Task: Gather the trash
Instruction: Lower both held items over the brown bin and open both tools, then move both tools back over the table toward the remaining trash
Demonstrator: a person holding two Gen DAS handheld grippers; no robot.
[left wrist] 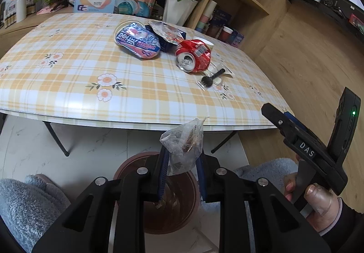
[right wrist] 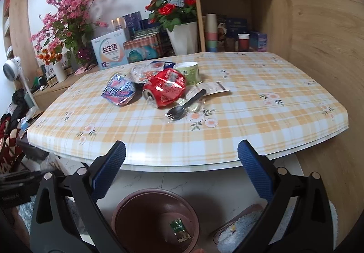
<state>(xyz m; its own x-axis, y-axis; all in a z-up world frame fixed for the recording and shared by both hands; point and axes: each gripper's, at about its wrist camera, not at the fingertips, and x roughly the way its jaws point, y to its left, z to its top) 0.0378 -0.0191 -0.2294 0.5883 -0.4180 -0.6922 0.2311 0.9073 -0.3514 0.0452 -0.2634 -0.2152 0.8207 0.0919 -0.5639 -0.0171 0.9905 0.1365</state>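
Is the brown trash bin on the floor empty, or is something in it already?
Not empty. The right wrist view shows a small green packet lying at the bottom of the brown bin.

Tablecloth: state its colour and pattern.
The tablecloth is an orange, white and pale blue plaid with scattered small flower prints, clearest in the right wrist view.

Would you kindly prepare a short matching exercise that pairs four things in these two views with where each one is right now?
Things:
1. clear plastic bag
2. crushed red can
3. black spork
4. small green packet

Places:
A. lying at the bottom of the brown bin
B. on the table, in a clear wrapper, beside the can
C. pinched in the left hand-held gripper above the bin
D. on its side on the table, open end facing the near edge

Pairs: 1-C, 2-D, 3-B, 4-A
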